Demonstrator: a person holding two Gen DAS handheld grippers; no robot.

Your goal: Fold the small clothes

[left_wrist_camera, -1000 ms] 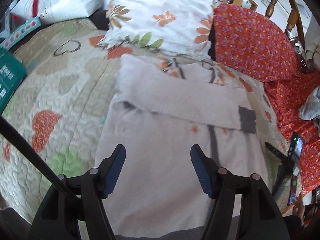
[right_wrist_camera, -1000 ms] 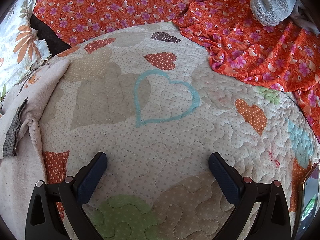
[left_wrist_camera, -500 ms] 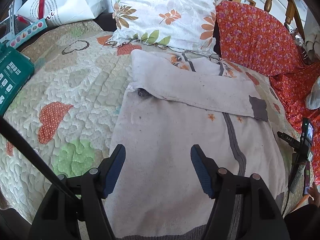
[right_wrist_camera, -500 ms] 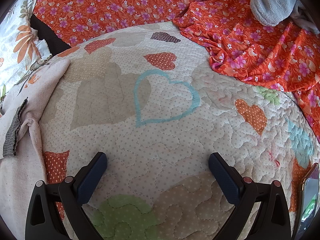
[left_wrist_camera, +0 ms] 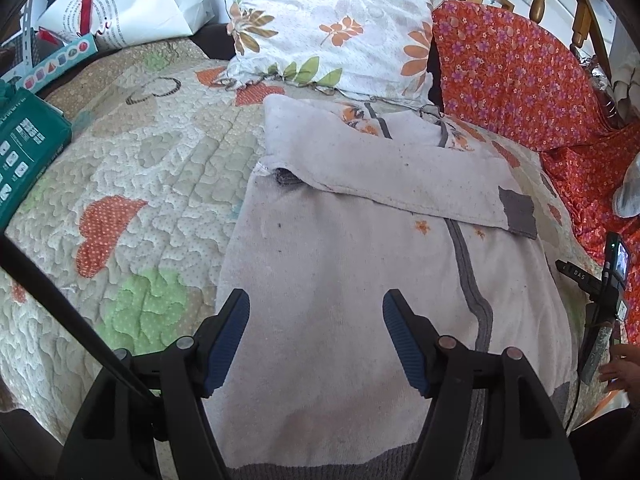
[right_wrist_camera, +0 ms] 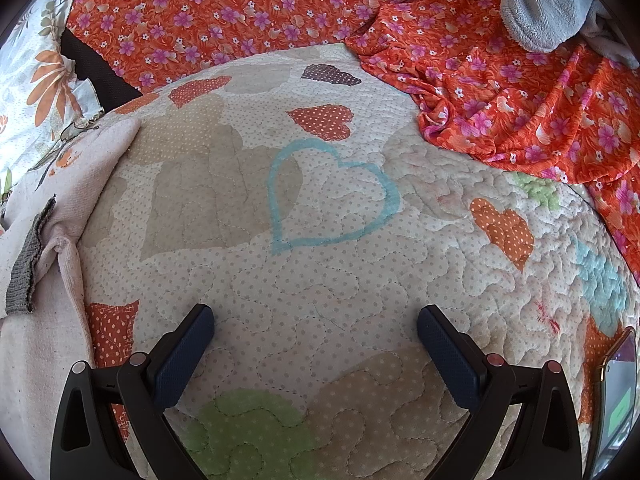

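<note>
Sweater, pale pink with grey trim, lies flat on my quilt, one sleeve folded across; my left gripper and right gripper gape wide, empty.

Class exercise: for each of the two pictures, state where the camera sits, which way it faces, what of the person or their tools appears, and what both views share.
Left wrist: on the left tool, angled down over the pale sweater, facing the pillow; fingers apart, empty; a hand at right.
Right wrist: on the right tool, angled down at bare quilt; fingers apart, empty.
Shared: sweater, quilt, pillow, orange floral cloth.
</note>
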